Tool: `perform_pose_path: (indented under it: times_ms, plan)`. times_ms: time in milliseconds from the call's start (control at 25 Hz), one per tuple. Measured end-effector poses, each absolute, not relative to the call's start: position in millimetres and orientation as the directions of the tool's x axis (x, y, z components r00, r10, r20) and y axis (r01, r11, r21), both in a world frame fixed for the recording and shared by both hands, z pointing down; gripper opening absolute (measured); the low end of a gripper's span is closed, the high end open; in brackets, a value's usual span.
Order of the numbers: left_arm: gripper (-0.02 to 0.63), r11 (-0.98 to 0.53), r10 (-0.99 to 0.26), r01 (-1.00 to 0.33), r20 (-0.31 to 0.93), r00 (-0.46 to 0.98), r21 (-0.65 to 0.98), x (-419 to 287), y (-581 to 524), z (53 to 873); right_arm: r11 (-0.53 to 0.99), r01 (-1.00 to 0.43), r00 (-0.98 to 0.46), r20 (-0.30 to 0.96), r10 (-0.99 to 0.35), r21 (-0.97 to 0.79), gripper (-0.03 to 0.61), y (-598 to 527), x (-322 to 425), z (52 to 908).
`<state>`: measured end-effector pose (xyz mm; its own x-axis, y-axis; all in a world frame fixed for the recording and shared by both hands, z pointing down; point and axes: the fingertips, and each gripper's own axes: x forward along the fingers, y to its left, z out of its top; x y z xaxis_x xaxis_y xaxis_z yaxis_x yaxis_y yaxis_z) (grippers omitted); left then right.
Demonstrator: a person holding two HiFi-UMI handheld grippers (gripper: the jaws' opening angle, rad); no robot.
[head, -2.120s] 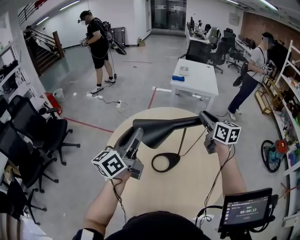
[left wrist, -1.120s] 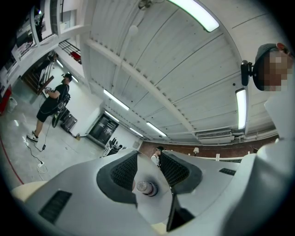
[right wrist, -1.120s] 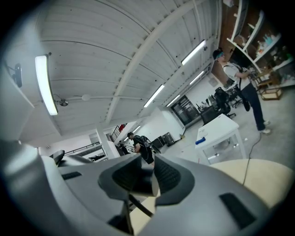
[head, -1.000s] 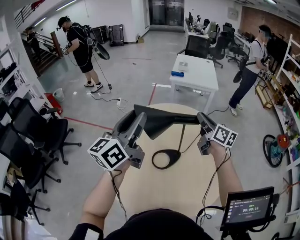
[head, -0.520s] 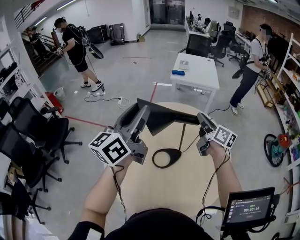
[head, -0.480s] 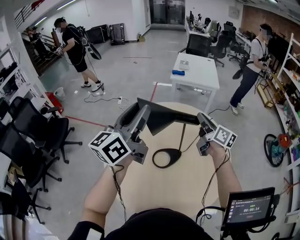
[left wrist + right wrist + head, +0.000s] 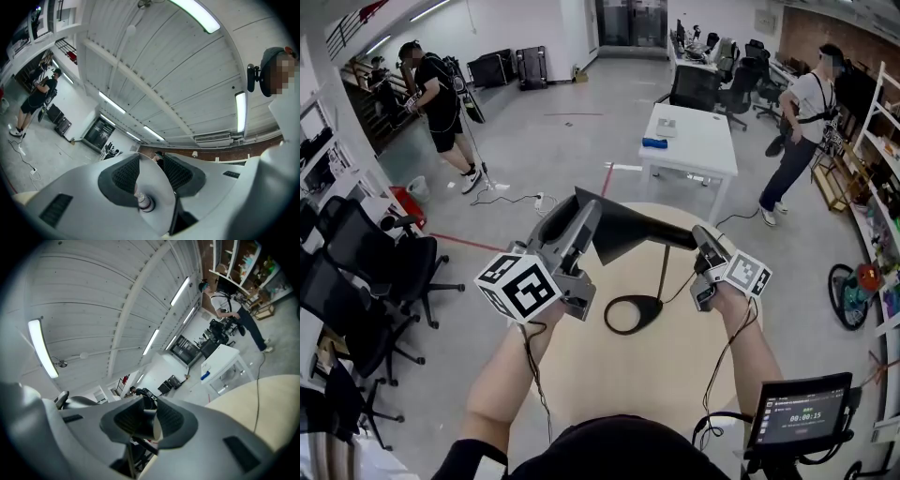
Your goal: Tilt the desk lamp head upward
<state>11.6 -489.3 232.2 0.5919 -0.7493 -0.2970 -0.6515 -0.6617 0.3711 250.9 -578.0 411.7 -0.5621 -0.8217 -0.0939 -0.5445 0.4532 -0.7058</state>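
A black desk lamp stands on the round beige table (image 7: 581,375), its ring base (image 7: 628,314) under a thin stem (image 7: 664,272). The cone-shaped lamp head (image 7: 623,234) slopes up towards its wide left end. My left gripper (image 7: 586,216) is shut on the rim of that wide end. In the left gripper view the head's silvery inside (image 7: 154,187) and bulb (image 7: 144,202) sit between the dark pads (image 7: 125,174). My right gripper (image 7: 701,236) is shut on the lamp's neck (image 7: 143,425) at the head's narrow end.
The lamp's cord (image 7: 684,291) trails across the table to the right. A small screen (image 7: 797,412) sits at the lower right. Office chairs (image 7: 366,272) stand to the left. A white table (image 7: 694,145) and people stand farther back.
My left gripper has risen with the lamp head's wide end, which now tilts up more steeply. The right gripper has stayed at the neck.
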Motion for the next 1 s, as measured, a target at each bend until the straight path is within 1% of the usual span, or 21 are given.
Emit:
perform_pose_path:
  times_ms: [360, 1000]
  plan:
    - [0.167, -0.674, -0.739, -0.646, -0.302, 0.603, 0.359, 18.0, -497.2, 223.9, 0.44, -0.539, -0.556, -0.089, -0.826, -0.718, 0.089, -578.7, 248.0, 418.4]
    - [0.167, -0.701, -0.713, -0.634, -0.302, 0.633, 0.326, 36.5, -504.0, 207.1, 0.422, -0.471, -0.54, -0.124, -0.832, -0.775, 0.089, -576.2, 246.7, 427.6]
